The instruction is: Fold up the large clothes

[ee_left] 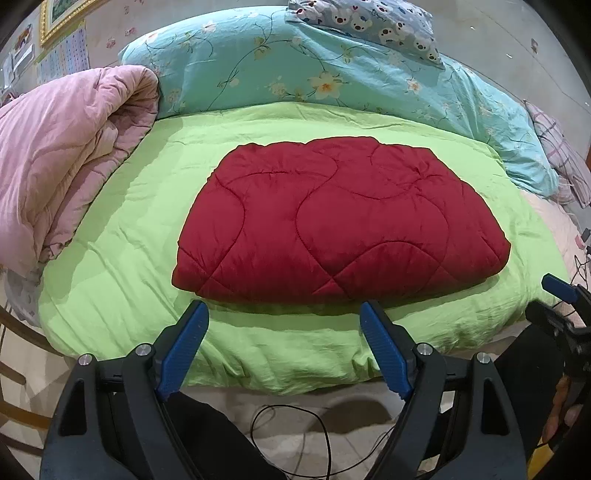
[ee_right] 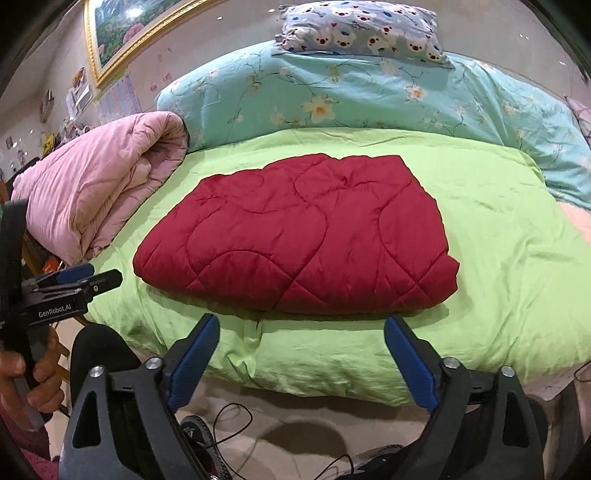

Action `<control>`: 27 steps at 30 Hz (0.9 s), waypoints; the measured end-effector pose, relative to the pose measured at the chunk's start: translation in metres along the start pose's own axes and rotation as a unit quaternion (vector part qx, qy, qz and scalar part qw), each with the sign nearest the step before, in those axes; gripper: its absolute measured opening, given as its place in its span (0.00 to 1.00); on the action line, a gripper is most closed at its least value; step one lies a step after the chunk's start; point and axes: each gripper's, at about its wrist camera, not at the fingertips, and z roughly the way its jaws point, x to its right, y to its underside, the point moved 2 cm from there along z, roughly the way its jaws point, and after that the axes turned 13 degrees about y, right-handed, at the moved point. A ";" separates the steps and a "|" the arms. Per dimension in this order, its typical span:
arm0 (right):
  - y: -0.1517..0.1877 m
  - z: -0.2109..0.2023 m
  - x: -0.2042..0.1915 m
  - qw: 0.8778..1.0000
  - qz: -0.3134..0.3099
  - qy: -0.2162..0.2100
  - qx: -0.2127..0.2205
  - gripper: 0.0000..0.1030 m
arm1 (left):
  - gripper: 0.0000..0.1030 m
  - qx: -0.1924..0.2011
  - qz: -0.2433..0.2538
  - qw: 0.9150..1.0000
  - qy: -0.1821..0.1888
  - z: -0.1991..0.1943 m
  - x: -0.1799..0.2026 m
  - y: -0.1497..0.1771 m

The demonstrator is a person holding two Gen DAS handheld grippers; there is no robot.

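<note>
A red quilted blanket [ee_left: 340, 221] lies folded into a thick rectangle on the green bed sheet [ee_left: 129, 229]. It also shows in the right wrist view [ee_right: 295, 232], on the same sheet [ee_right: 498, 240]. My left gripper [ee_left: 282, 314] is open and empty, held just short of the blanket's near edge, over the bed's front edge. My right gripper [ee_right: 301, 326] is open and empty, also just short of the blanket's near edge. Each gripper shows at the side of the other's view: the right one [ee_left: 561, 295] and the left one [ee_right: 92, 277].
A rolled pink quilt [ee_left: 70, 158] lies at the bed's left. A turquoise floral duvet [ee_left: 314, 70] and a bear-print pillow [ee_left: 369, 18] lie at the head. A plaid pillow [ee_left: 561, 158] is at the right. Black cables [ee_left: 295, 435] trail on the floor below.
</note>
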 end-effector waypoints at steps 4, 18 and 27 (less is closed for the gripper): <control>0.000 0.003 -0.007 1.000 -0.020 0.001 -0.010 1.00 | 0.82 -0.001 0.001 1.000 -0.001 0.000 0.001 0.000; -0.025 -0.012 -0.009 0.999 -0.046 0.006 -0.014 1.00 | 0.84 0.011 0.015 1.000 -0.001 -0.016 0.008 -0.015; -0.027 -0.004 -0.009 0.998 -0.048 0.000 -0.034 1.00 | 0.94 -0.004 0.037 0.999 -0.034 -0.009 0.009 -0.019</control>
